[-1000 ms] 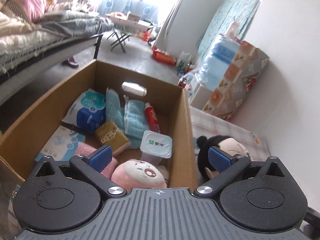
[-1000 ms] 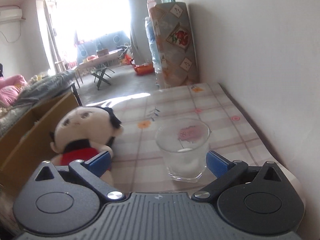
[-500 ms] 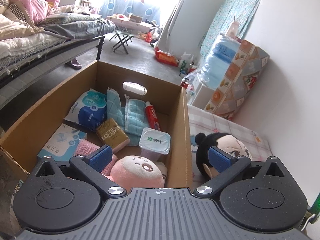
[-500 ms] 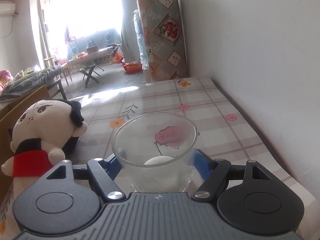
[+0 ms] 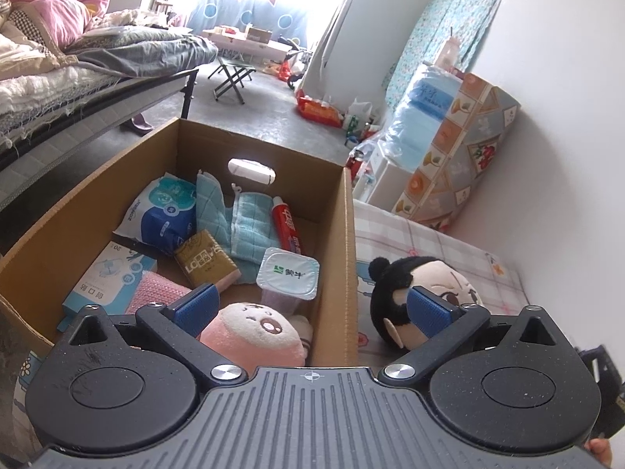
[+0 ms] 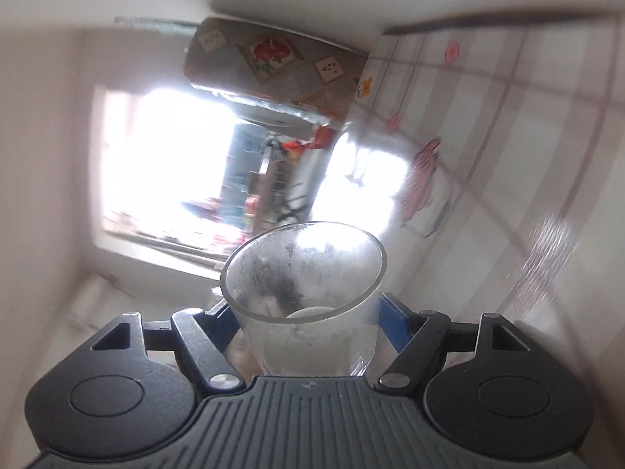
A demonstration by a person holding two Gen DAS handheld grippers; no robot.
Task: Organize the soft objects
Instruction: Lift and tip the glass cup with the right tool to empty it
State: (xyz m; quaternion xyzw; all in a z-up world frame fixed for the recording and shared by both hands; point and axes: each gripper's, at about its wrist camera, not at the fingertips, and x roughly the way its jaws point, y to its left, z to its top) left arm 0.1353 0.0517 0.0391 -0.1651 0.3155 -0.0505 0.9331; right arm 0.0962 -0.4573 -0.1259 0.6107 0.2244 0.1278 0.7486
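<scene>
**Q:** From the left wrist camera, what step is in hand?

**A:** The left gripper hangs with its jaws spread wide and nothing between them, straddling the right wall of the open brown cardboard box. A round pink plush toy with a stitched face lies inside at the near end; a black-haired plush doll with a cream face lies outside on the pink checked tablecloth, just beside that wall. Judged from this, one soft toy is boxed and the doll remains to be collected.

**Q:** What else is in the box?

**A:** A blue-and-white soft tissue pack, a light-blue quilted cloth, a red tube, a tan snack packet, a foil-lidded yoghurt cup, a flat blue-and-white mask box and a pink knitted item.

**Q:** And from the right wrist camera?

**A:** The right gripper is closed around the lower part of a clear drinking glass, which is held off the table; the view is rolled and motion-blurred. The glass is hard, so it probably belongs apart from the soft things.

**Q:** What does the next move call for?

**A:** Likely setting the glass down gently, then closing on the doll's body. The box wall stands between the left jaws and must be cleared; the crowded near end leaves little room.
</scene>
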